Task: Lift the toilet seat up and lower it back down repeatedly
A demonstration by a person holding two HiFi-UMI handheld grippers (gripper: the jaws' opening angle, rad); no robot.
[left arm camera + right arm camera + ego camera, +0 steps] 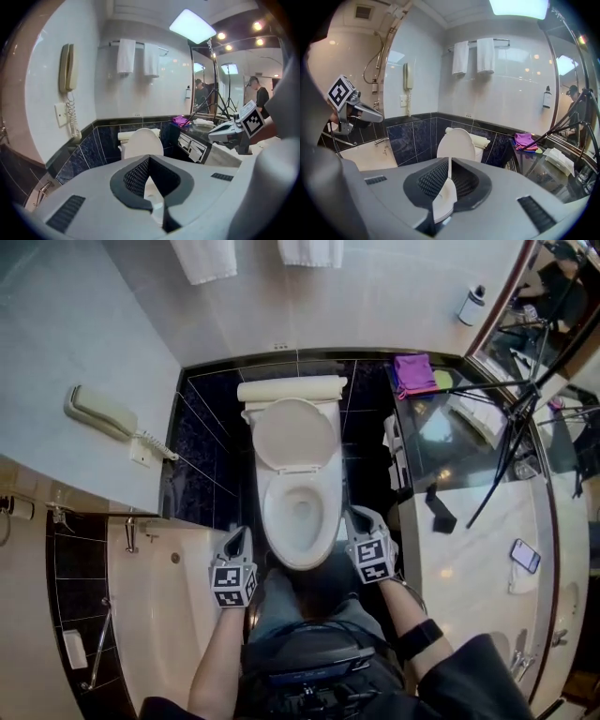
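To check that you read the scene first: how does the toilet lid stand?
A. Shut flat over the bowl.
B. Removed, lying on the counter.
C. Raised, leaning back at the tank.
C: the toilet lid stands raised against the tank, and the bowl below it lies open.

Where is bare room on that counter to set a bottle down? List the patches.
Free: the pale counter stretch between the black object and the phone. Crowded: the glass end at the back, under the tripod legs, beside the purple cloth.
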